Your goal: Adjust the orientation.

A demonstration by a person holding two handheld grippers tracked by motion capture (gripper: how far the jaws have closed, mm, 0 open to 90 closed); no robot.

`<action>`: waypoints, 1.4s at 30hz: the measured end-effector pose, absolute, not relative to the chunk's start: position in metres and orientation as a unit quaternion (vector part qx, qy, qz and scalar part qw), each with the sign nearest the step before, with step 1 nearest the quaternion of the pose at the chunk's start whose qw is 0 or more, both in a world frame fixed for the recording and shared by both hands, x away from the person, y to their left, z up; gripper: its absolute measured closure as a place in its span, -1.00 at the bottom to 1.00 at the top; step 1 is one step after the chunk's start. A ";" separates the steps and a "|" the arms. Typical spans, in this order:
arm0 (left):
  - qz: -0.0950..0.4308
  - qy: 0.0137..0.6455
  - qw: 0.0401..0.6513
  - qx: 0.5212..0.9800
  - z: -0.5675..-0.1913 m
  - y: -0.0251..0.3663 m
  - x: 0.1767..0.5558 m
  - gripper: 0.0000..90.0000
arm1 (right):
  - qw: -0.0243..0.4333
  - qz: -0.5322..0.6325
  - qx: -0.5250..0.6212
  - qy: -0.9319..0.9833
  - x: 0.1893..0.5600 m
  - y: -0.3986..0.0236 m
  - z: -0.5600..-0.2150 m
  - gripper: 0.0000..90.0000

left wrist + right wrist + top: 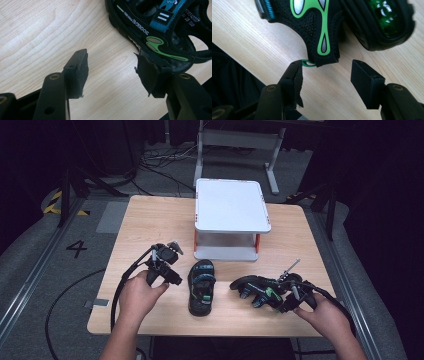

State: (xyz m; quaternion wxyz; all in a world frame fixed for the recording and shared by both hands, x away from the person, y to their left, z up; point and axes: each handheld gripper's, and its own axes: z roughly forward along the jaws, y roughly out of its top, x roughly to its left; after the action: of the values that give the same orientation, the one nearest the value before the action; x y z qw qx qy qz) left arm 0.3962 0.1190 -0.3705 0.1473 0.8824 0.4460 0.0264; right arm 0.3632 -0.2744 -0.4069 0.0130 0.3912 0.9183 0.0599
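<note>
Two black sandals with green and blue trim lie on the wooden table (150, 220). One sandal (201, 287) stands sole-down at the centre front. The other sandal (257, 291) lies on its side to the right. My left gripper (175, 276) is open just left of the centre sandal (160, 32). Only bare wood shows between the jaws of this left gripper (112, 62), and its right pad stands at the sandal's edge. My right gripper (280, 302) is open at the tipped sandal. A green-marked strap flap (322, 30) ends just in front of the right gripper (329, 68), untouched by the pads.
A white two-level stand (231, 217) with red posts sits at the table's back centre, just behind the centre sandal. Cables trail from both grippers over the front edge. Bare wood lies to the left and to the far right.
</note>
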 end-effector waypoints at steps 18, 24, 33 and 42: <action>0.024 0.445 0.149 0.883 -0.370 0.119 0.395 -0.06 | -0.004 0.028 0.423 0.906 0.370 -0.260 -0.432 0.20; 0.023 0.444 0.148 0.884 -0.371 0.120 0.395 -0.06 | 0.015 0.027 0.407 0.913 0.365 -0.258 -0.424 0.45; 0.024 0.444 0.149 0.883 -0.371 0.120 0.395 -0.06 | -0.017 0.126 0.405 0.905 0.359 -0.261 -0.395 0.47; 0.021 0.444 0.148 0.884 -0.372 0.119 0.395 -0.06 | -0.065 0.176 0.381 0.905 0.344 -0.249 -0.374 0.46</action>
State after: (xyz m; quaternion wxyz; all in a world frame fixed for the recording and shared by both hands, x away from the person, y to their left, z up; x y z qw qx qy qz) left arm 0.3948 0.1186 -0.3718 0.1481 0.8835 0.4438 0.0214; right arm 0.3443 -0.2489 -0.3739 -0.0653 0.3813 0.9051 0.1764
